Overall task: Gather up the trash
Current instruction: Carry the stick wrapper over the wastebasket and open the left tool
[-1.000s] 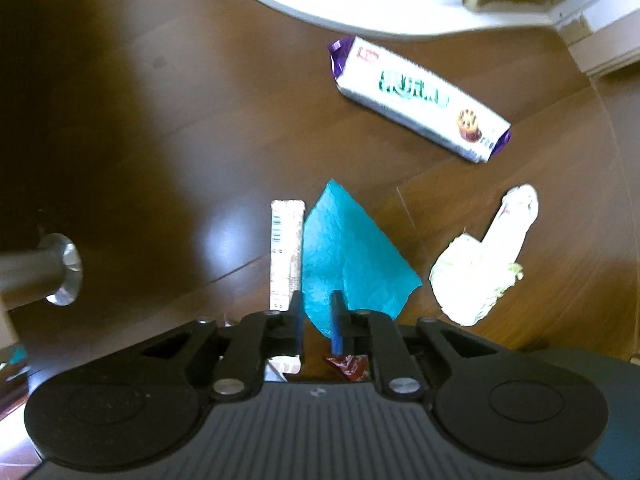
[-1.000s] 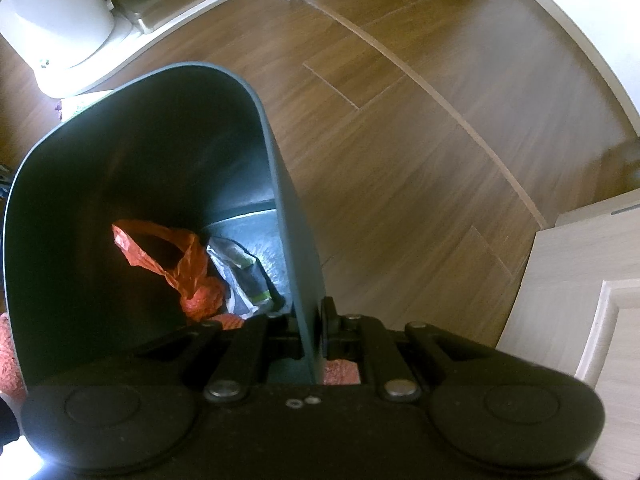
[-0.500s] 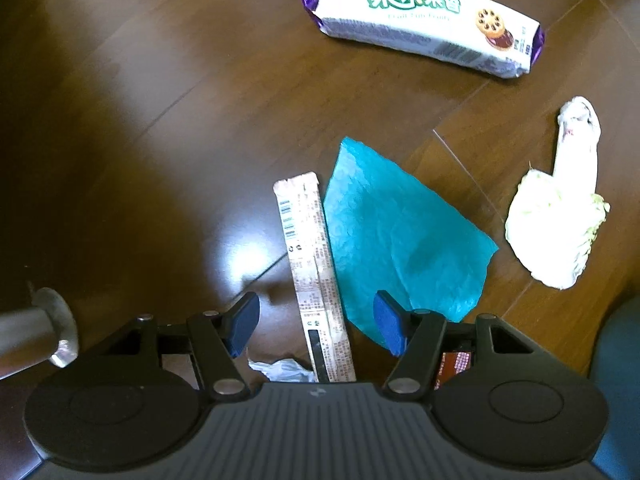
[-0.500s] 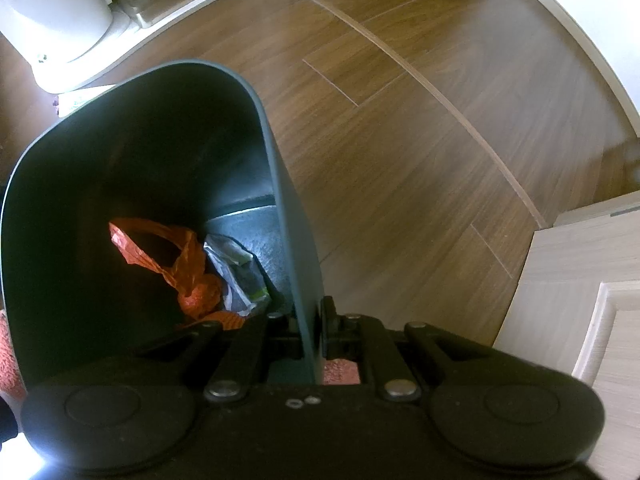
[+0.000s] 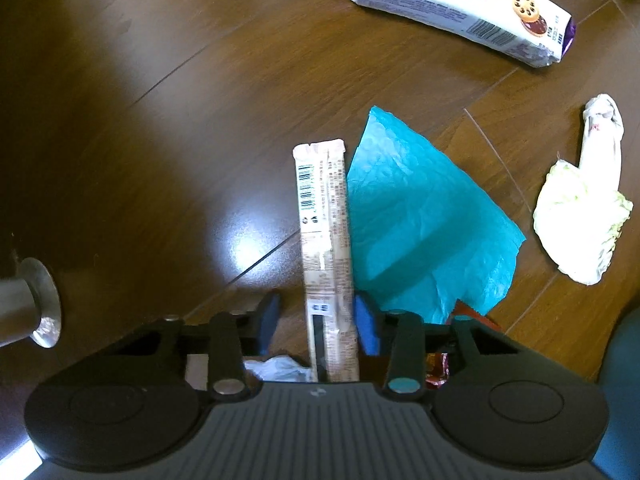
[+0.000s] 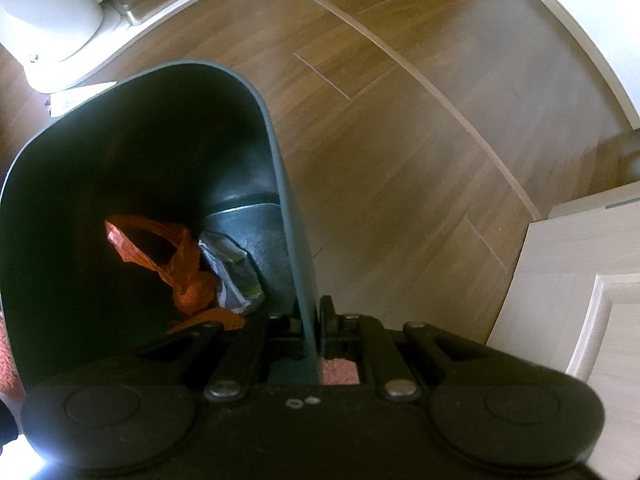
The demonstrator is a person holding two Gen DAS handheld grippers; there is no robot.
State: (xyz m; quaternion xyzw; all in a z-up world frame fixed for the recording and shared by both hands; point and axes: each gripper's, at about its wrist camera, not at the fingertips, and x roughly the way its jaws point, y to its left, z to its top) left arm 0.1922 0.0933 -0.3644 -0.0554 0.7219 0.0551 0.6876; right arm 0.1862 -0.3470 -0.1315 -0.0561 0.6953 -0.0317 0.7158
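My left hand-held gripper (image 5: 316,320) straddles the wrapper (image 5: 326,248) on the floor (image 5: 160,140), jaws just closing, not yet gripping. My right hand-held gripper (image 6: 316,324) clamps the bin (image 6: 288,216) wall.

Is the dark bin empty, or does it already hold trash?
Not empty: the bin holds an orange plastic bag and a crumpled wrapper.

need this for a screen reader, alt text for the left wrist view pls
The left gripper, pointing down at a dark wood floor, has just been closing around a long beige snack wrapper between its blue pads. Beside it lie a teal sheet, a white biscuit packet and a cabbage leaf.
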